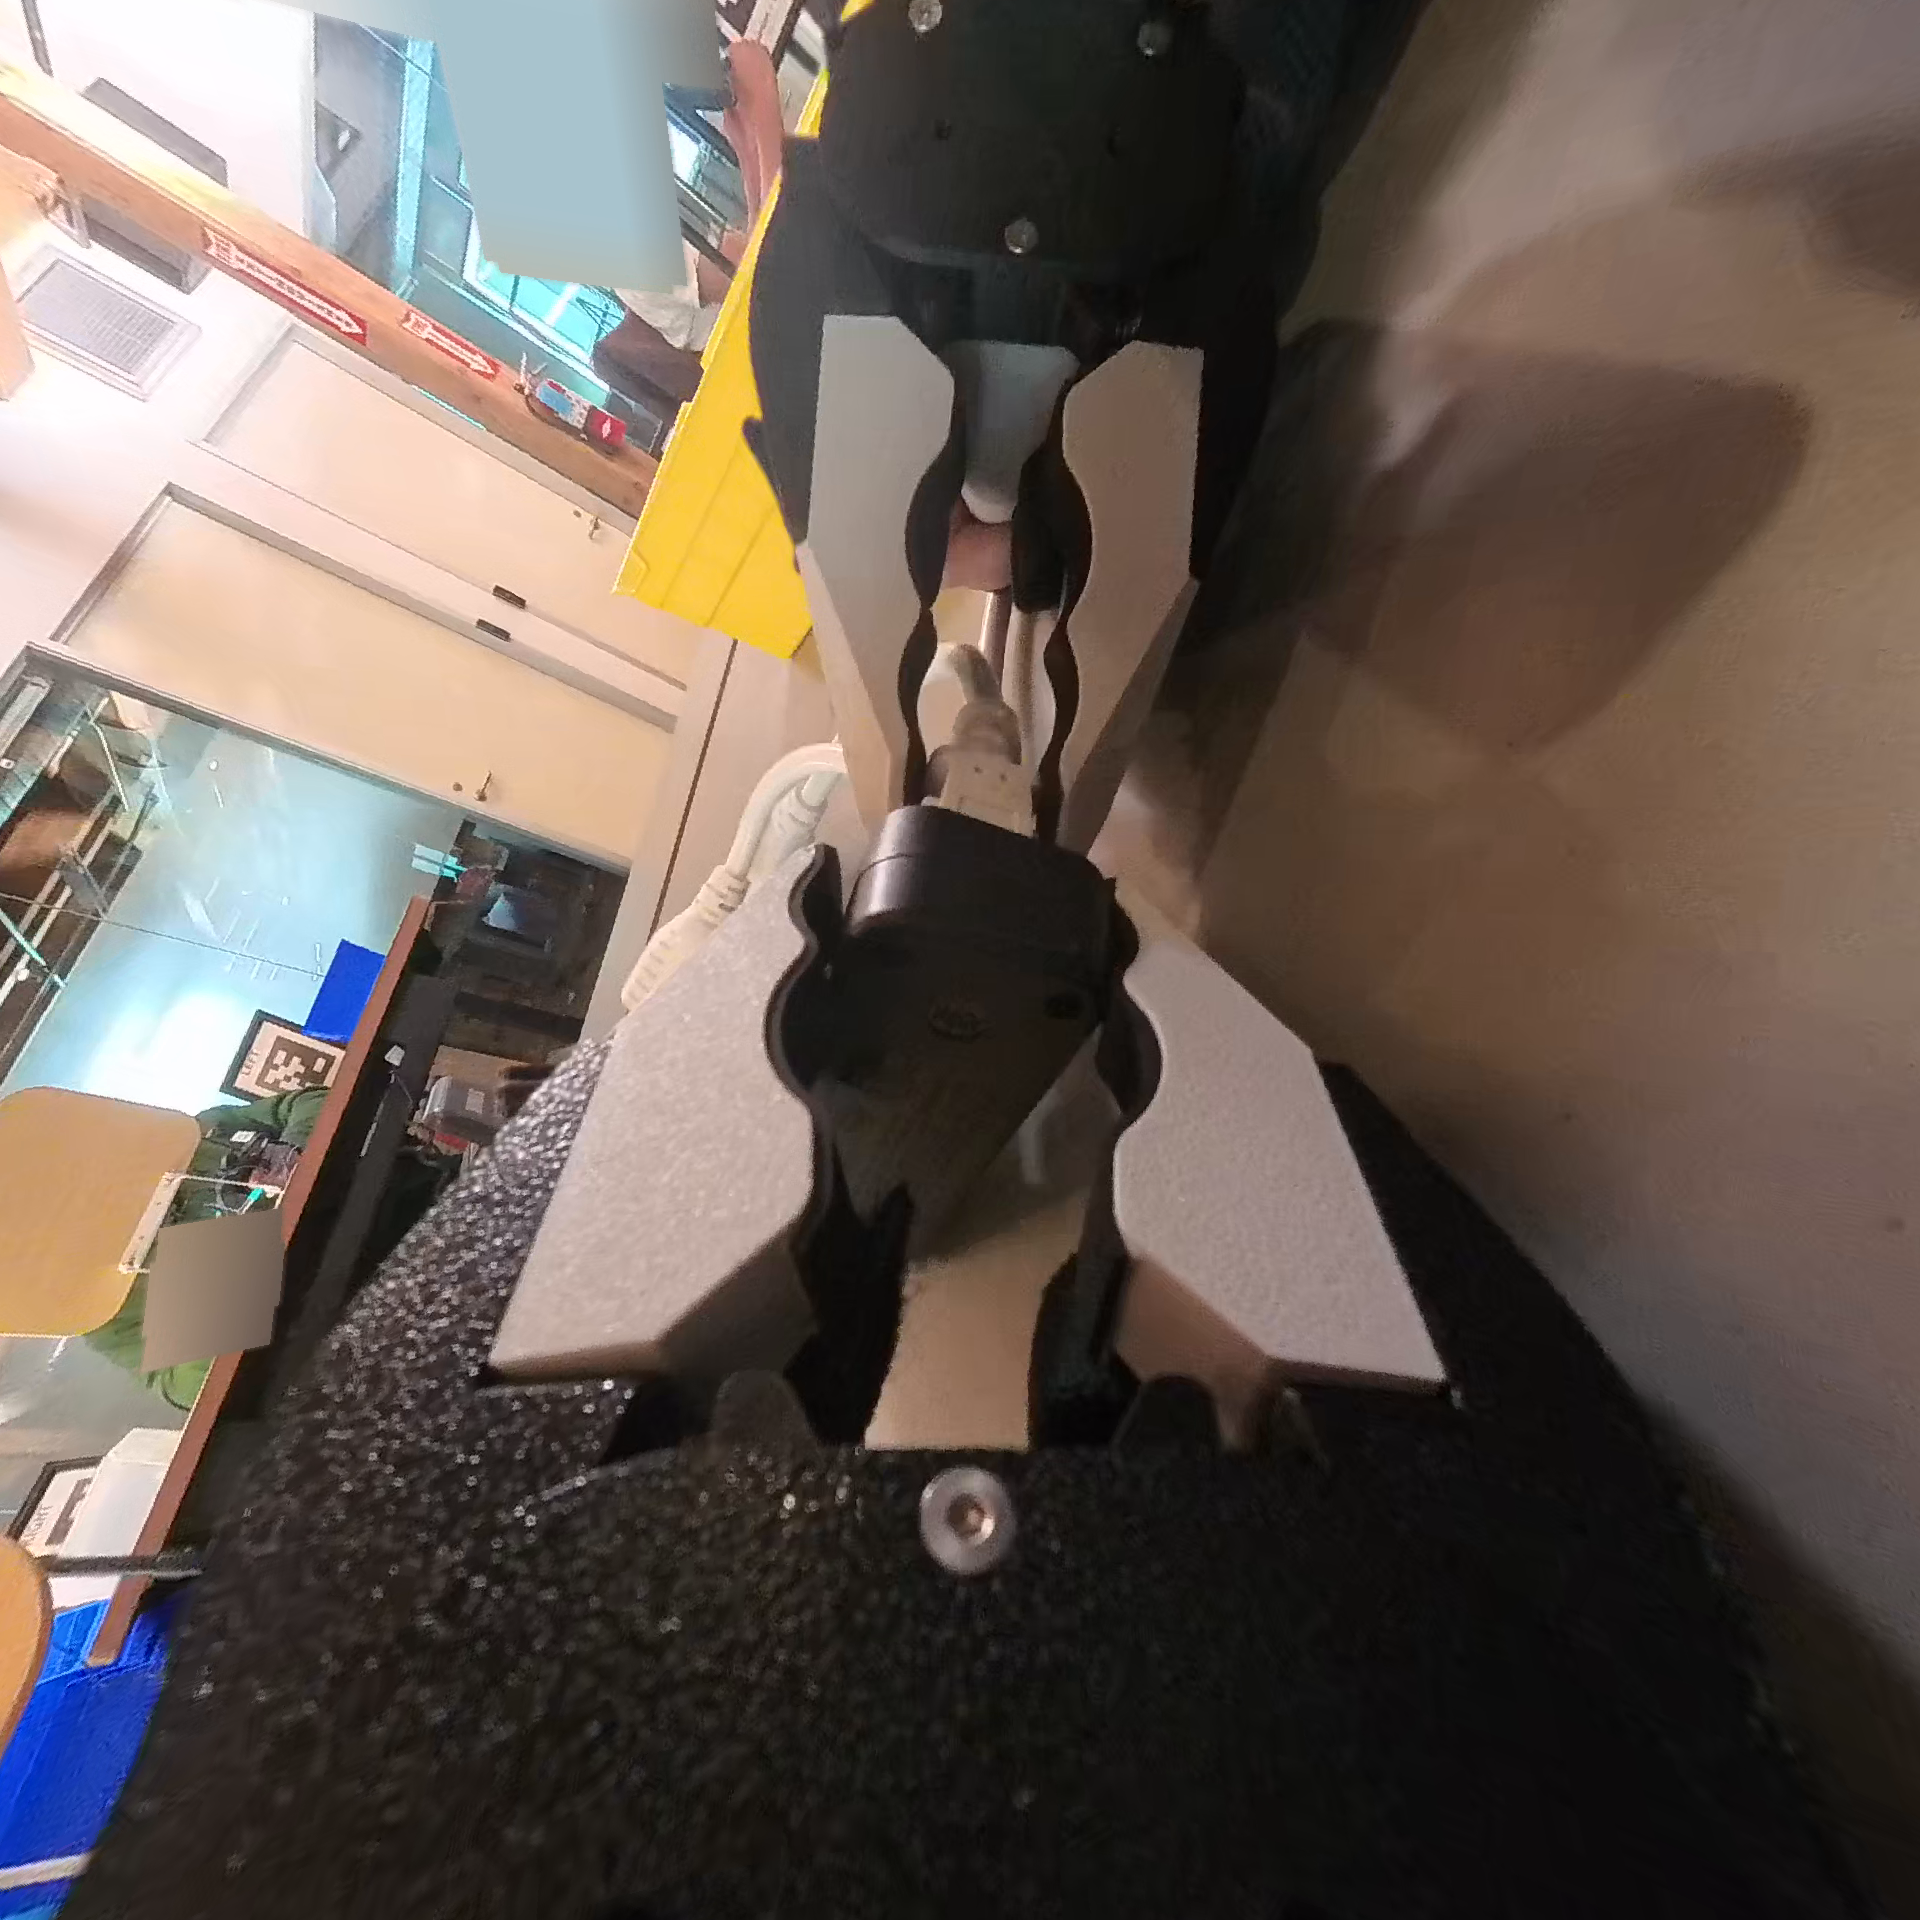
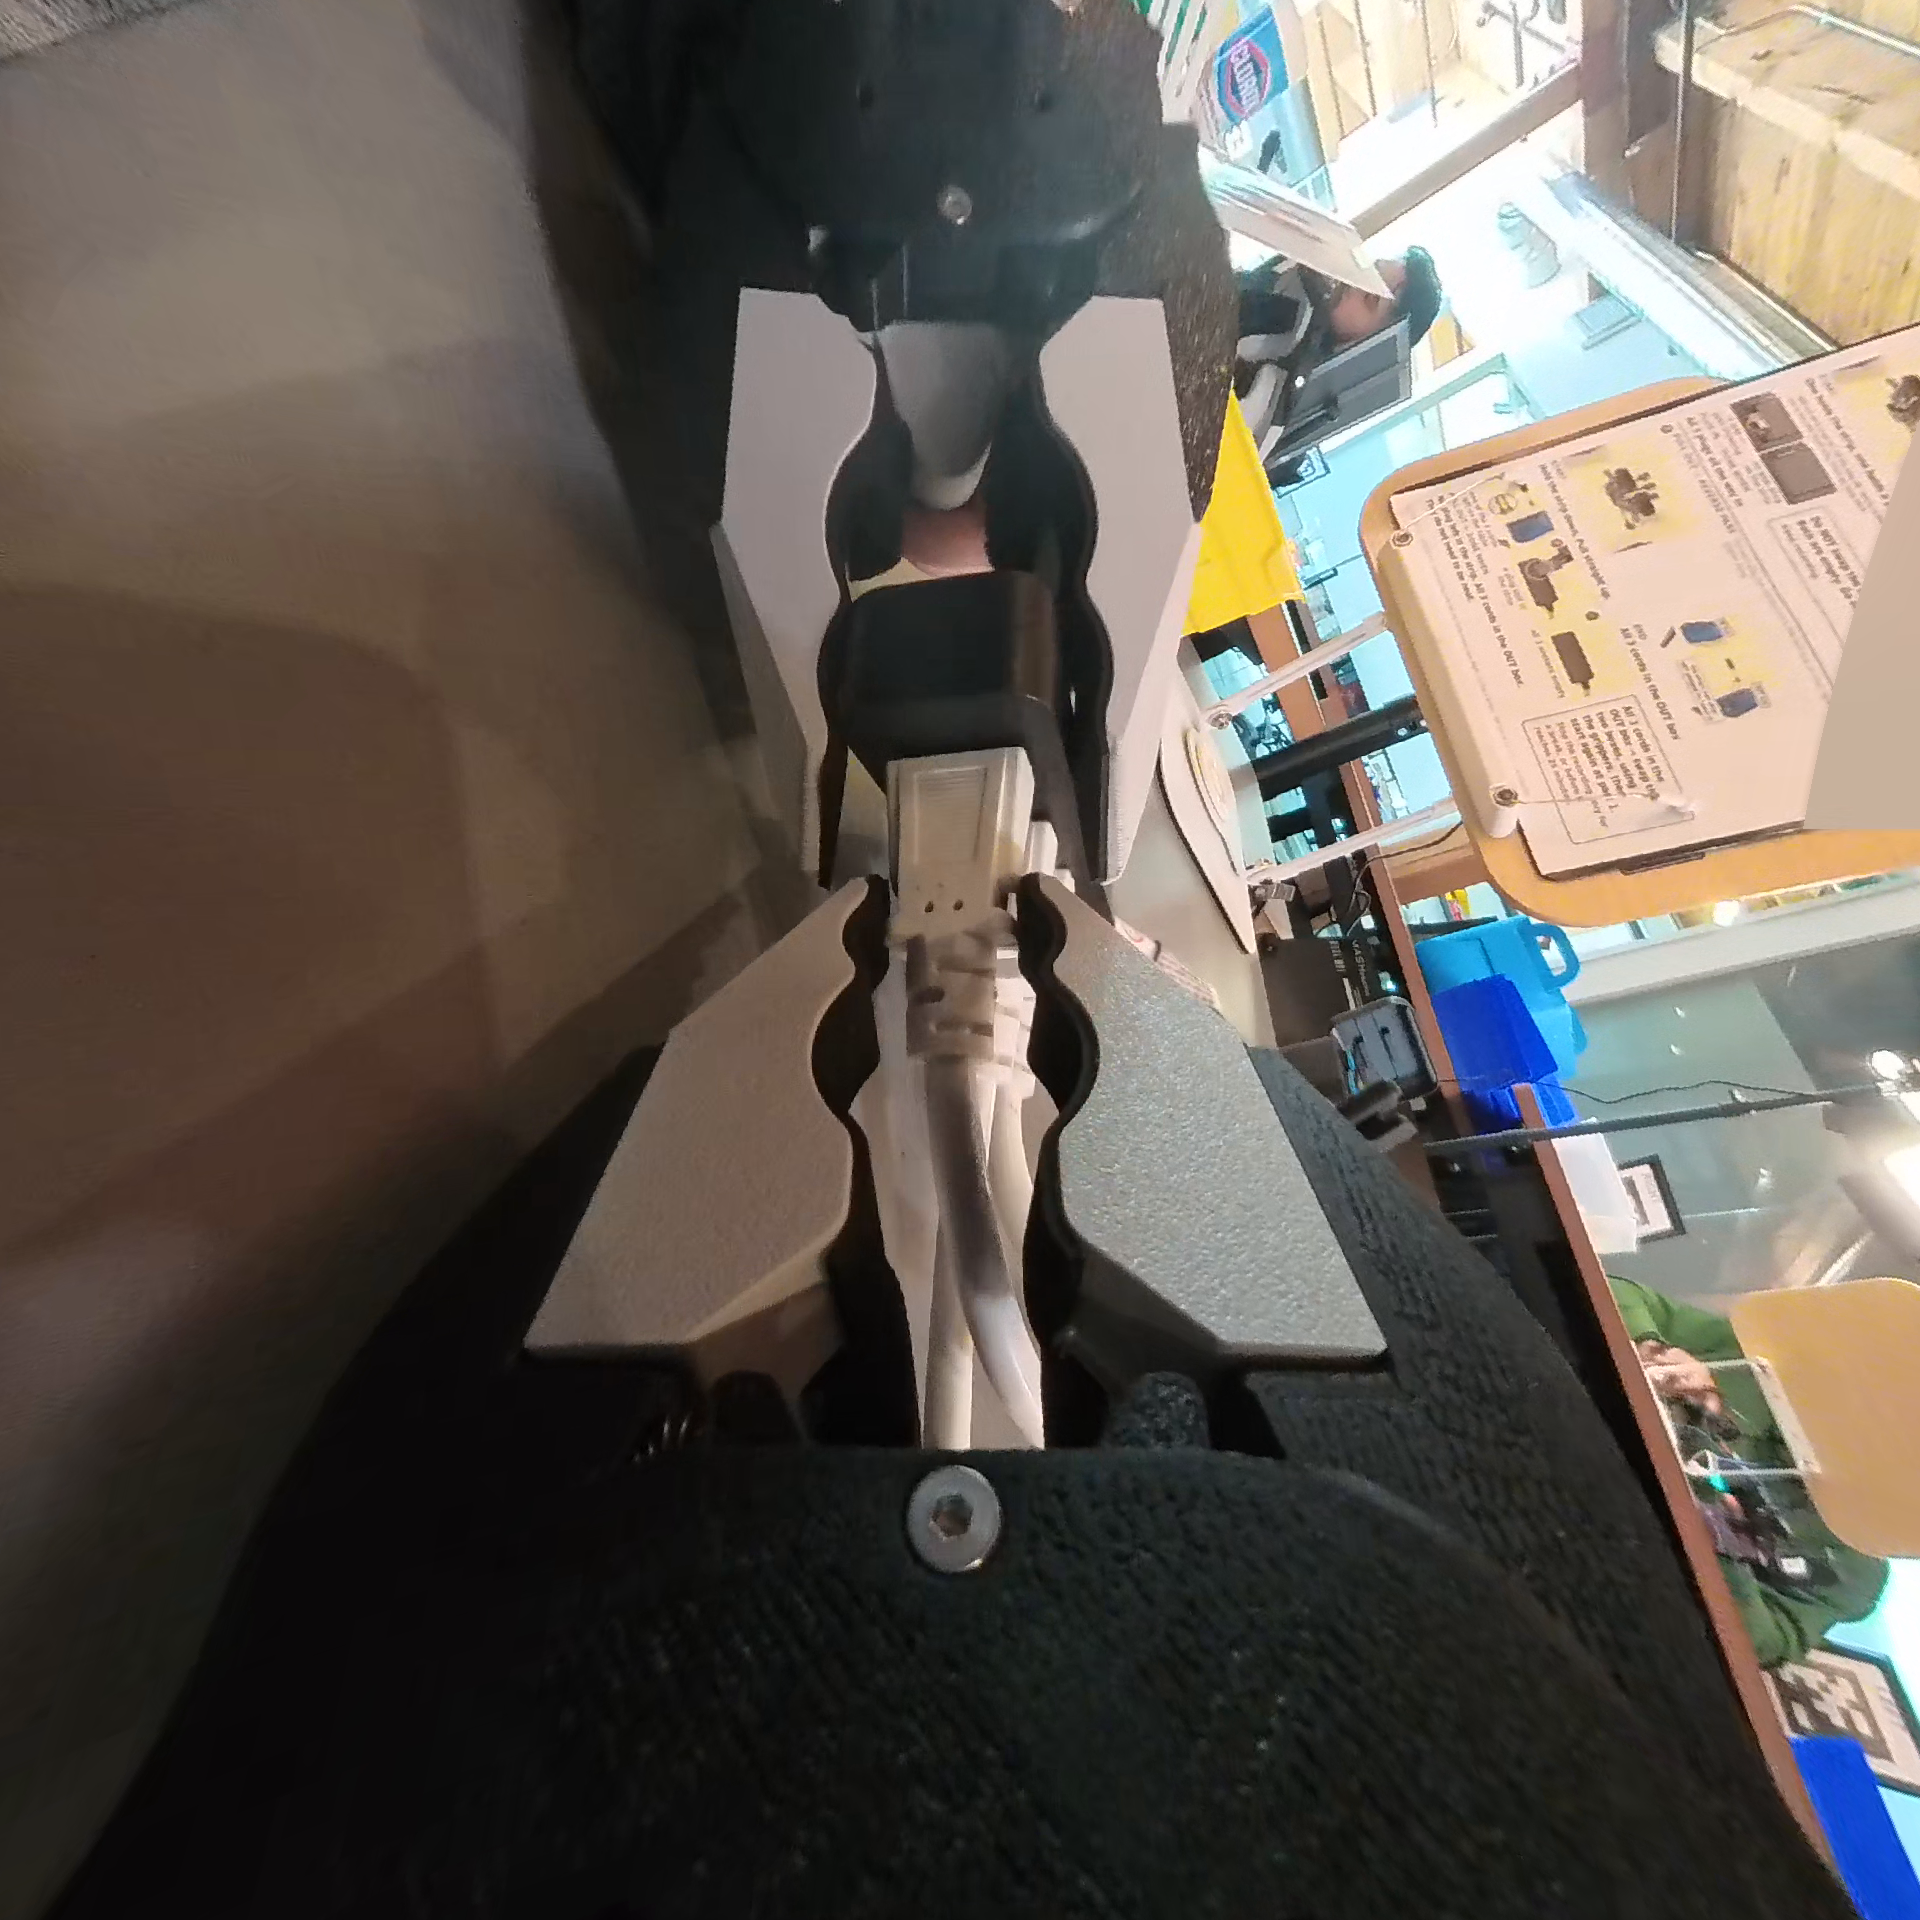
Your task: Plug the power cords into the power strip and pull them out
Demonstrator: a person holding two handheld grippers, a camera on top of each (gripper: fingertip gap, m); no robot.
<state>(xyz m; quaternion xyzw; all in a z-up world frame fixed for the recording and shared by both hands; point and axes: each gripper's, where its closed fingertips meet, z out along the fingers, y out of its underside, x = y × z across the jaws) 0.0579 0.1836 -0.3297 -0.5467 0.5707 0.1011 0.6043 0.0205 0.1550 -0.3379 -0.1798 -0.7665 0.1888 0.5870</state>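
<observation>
2 grippers face each other above my beige tabletop (image 1: pixel 1558 935): left gripper (image 1: pixel 961 997) clamps the black adapter (image 1: pixel 966 966), right gripper (image 2: pixel 951 925) clamps the white plug (image 2: pixel 951 862); a blue bin (image 2: pixel 1496 997) sits beyond.

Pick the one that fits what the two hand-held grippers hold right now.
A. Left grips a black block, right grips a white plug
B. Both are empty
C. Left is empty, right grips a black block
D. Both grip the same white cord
A: the left hand-held gripper is closed around the black block, and the right hand-held gripper pinches the white plug set into that block's end.
</observation>
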